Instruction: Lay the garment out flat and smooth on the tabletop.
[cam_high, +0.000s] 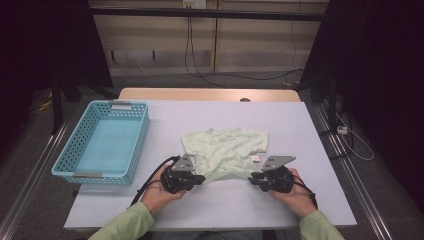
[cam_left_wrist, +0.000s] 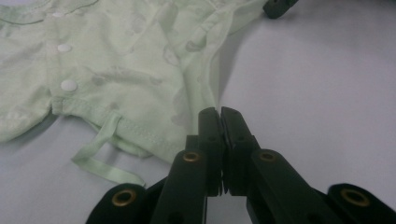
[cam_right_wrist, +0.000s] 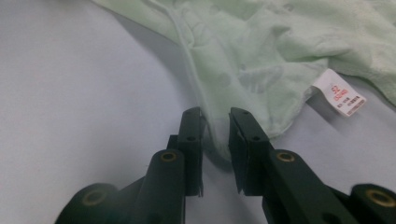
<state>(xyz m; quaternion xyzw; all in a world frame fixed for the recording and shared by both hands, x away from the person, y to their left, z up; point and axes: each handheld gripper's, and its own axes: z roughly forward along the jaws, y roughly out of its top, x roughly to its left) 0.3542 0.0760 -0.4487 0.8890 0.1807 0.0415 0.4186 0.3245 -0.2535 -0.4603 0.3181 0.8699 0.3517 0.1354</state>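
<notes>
Garment (cam_high: 227, 150), pale green, lies crumpled, white snaps and label showing.

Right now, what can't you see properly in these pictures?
- Label on the pale green baby garment: red print too small to read, right gripper view.
- Garment edge inside the left gripper: hidden between its closed jaws, left gripper view.
- Blue basket near wall: its outside faces away, high view.

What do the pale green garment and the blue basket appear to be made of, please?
The garment looks like thin, soft, matte woven or knit cloth, probably cotton: it crumples into fine folds, shows stitched hems and carries a sewn-in label. The basket looks like moulded plastic with a slight sheen, its walls a regular grid of holes.
</notes>
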